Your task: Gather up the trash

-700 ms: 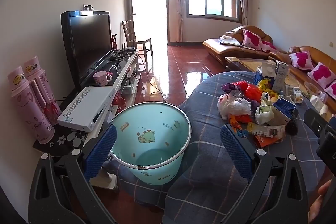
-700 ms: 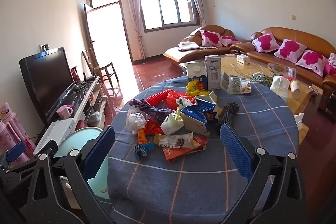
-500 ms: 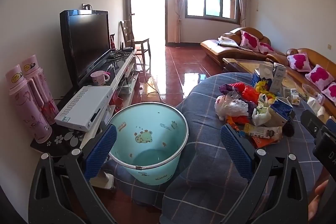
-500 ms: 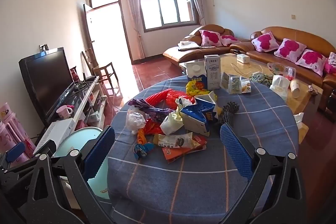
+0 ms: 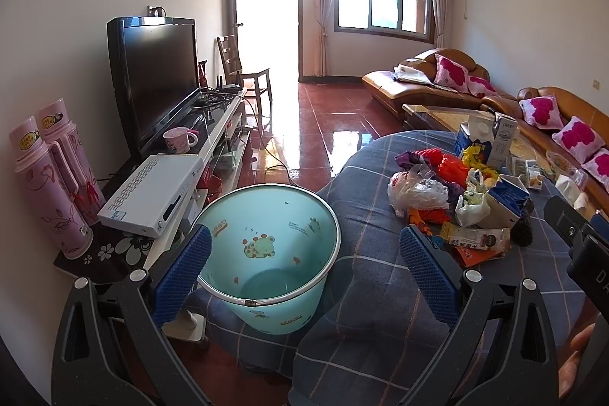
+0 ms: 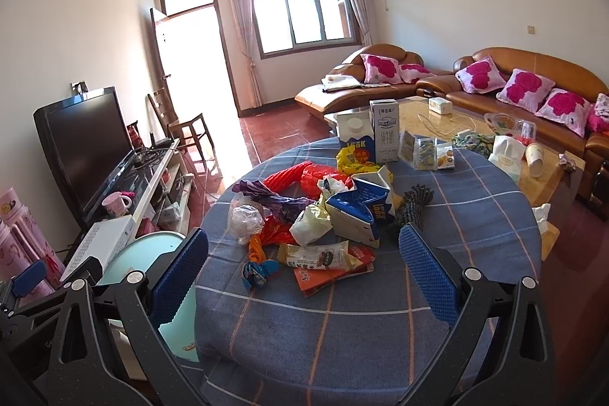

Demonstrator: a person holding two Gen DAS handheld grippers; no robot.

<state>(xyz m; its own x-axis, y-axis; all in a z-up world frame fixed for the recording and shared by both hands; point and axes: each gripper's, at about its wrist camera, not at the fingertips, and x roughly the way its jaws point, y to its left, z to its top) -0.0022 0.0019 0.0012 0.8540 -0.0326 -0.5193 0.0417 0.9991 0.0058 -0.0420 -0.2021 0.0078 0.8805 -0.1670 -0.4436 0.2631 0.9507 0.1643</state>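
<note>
Both grippers spread wide, nothing held. Left gripper [image 5: 302,263] hovers over the turquoise bin [image 5: 266,253], which fills the lower centre of its frame, rim between the fingers, just beside the blue plaid table [image 5: 380,276]. Right gripper [image 6: 304,261] faces the trash pile [image 6: 312,212] mid-frame on the table, ahead of the fingertips, not touching. Snack wrapper [image 6: 316,255] lies nearest; bin at lower left.

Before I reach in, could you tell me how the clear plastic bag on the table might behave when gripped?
The clear plastic bag looks crumpled and thin, so it's probably floppy and very light. It touches the purple wrapper, which may drag along.
</note>
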